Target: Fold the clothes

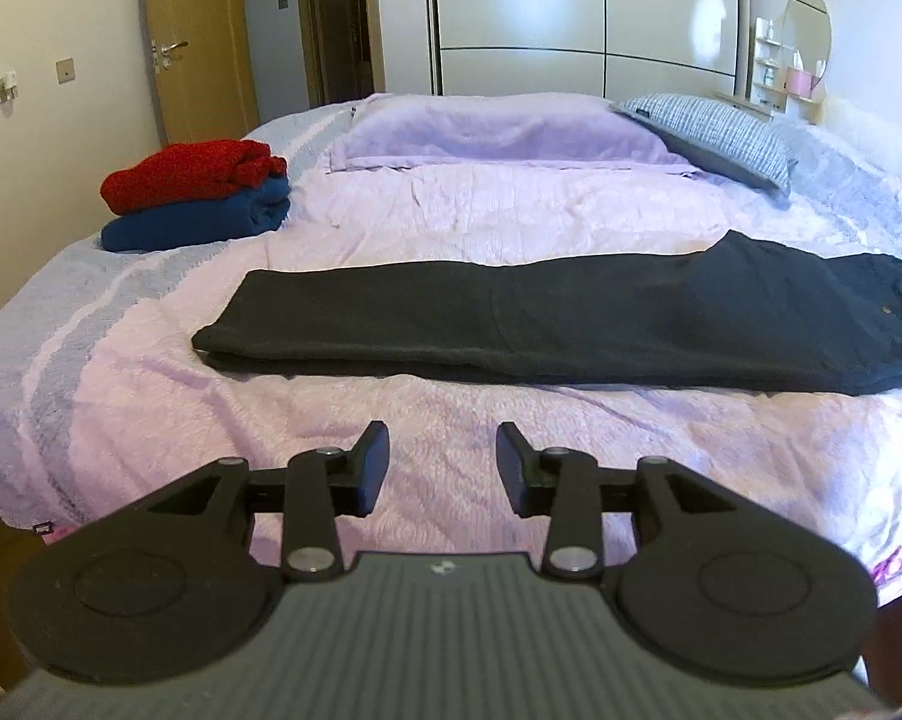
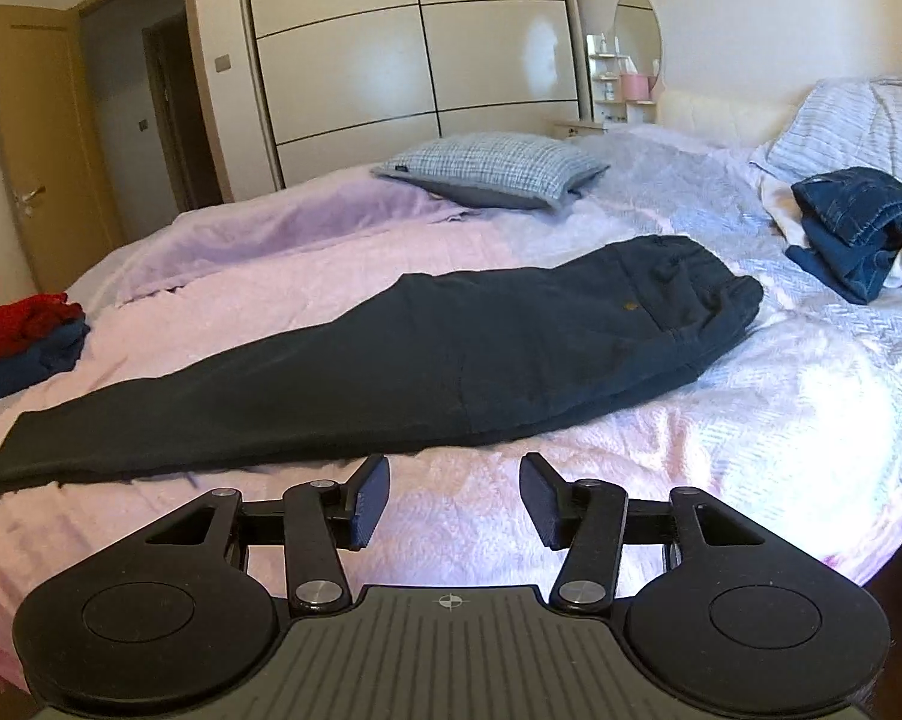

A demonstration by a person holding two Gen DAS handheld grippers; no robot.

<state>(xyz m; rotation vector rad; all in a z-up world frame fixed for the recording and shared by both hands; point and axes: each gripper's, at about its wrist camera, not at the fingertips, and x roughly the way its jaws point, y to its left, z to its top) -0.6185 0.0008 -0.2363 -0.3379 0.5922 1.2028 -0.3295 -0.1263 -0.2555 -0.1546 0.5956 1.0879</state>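
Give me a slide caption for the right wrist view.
Open right gripper above pink bedspread, dark trousers laid lengthwise ahead.

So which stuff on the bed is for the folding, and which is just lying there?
For the folding:
- dark trousers, laid flat, legs together
- red and blue folded pile
- jeans heap, unfolded
- left gripper and right gripper, both open, empty

Just lying there:
- checked pillow
- pink bedspread
- round mirror
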